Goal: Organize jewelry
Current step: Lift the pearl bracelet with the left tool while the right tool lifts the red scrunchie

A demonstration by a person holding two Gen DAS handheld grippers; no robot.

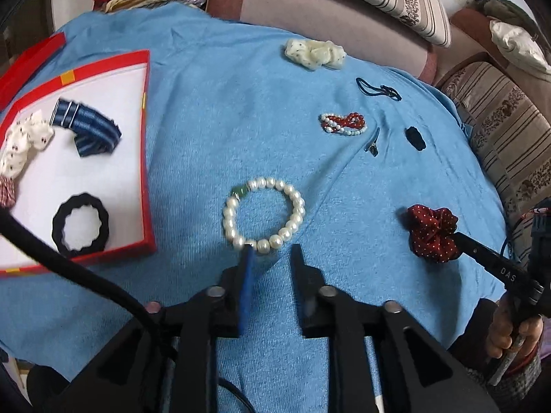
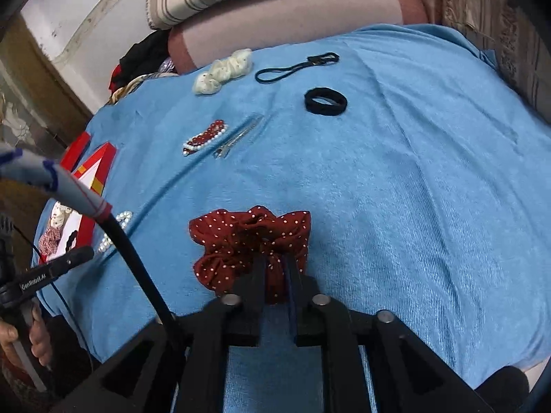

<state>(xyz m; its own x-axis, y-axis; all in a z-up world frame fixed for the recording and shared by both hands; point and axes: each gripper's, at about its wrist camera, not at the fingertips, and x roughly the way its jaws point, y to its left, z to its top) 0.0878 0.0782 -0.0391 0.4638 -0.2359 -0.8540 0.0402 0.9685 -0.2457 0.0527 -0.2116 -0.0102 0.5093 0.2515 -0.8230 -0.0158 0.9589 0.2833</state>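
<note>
The pearl bracelet (image 1: 264, 216) lies on the blue cloth (image 1: 213, 130), beside the red box (image 1: 146, 158). The left tool (image 1: 272, 249) is open, one tip touching the pearls. The right tool (image 2: 277, 261) pinches the red dotted scrunchie (image 2: 241, 241).

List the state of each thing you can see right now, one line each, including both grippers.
Left gripper: open, tips at the pearl bracelet.
Right gripper: jaws partly open around a fold of the red scrunchie; grip unclear.
Pearl bracelet: flat on the blue cloth.
Red scrunchie: bunched on the cloth.
Red box: open, holding hair ties.
Hair clip: closed, lying flat.
</note>
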